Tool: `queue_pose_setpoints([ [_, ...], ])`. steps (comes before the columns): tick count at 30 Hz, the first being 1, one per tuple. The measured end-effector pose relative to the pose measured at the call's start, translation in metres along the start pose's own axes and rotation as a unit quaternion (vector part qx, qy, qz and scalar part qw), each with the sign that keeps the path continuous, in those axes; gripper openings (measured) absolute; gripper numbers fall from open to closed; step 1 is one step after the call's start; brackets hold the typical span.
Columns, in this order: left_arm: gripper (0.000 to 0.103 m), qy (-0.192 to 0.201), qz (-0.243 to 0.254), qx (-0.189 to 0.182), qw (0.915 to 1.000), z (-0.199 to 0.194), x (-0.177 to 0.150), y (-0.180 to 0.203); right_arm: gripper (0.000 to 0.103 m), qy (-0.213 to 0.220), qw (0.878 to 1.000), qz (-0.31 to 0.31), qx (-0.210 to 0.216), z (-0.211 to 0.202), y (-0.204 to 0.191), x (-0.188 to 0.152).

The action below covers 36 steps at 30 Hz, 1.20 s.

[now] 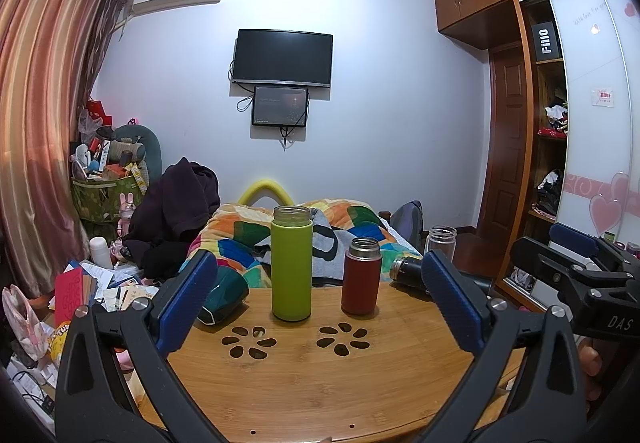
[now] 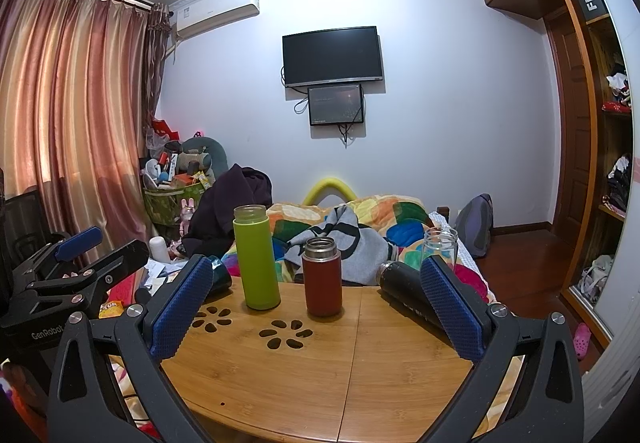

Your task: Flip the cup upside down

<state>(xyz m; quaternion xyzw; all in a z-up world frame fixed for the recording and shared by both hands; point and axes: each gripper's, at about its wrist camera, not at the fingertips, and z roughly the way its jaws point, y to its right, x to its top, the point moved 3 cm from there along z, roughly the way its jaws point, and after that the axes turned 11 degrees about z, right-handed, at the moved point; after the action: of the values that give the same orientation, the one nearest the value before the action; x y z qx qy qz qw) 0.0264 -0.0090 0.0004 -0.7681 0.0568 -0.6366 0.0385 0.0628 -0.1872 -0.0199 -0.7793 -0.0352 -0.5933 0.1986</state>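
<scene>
Each handheld unit is matte black plastic with triangular cut-outs in the arms and silver round-head screws at the pivots. The left gripper [image 1: 320,307] and right gripper [image 2: 316,307] carry blue, diamond-textured pads [image 1: 188,299] on their fingers. White lettering reads "GenRobot" on the left body and "DAS" on the right.

Both views are evenly and fairly brightly lit from overhead, with a soft sheen on the wooden table [image 1: 320,383] and faint shadows under the bottles. Fisheye distortion bends the curtain [image 2: 72,103] at 9 o'clock and the wardrobe [image 1: 532,83] at 3 o'clock, and dark vignetting fills the corners.
</scene>
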Motion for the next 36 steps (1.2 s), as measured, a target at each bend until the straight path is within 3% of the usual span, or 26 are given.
queue_pose_setpoints([
  [15,0.103,-0.003,0.002,-0.002,1.0000,0.000,-0.002,0.003,0.103,0.001,1.000,0.001,0.000,-0.001,-0.001,-0.001],
  [21,0.103,-0.021,0.002,-0.009,0.9997,0.017,-0.006,0.008,0.103,-0.003,1.000,0.008,-0.002,0.003,0.004,0.000],
  [25,0.103,-0.056,-0.016,-0.038,0.9976,0.054,-0.011,0.014,0.103,-0.011,1.000,0.018,-0.012,0.010,0.020,-0.006],
  [31,0.103,-0.130,-0.004,-0.103,0.9861,0.144,-0.026,0.046,0.103,-0.031,0.998,0.043,-0.037,0.024,0.056,-0.016],
  [36,0.103,-0.194,0.012,-0.103,0.9755,0.223,-0.044,0.070,0.103,-0.050,0.995,0.067,-0.055,0.034,0.088,-0.025],
])
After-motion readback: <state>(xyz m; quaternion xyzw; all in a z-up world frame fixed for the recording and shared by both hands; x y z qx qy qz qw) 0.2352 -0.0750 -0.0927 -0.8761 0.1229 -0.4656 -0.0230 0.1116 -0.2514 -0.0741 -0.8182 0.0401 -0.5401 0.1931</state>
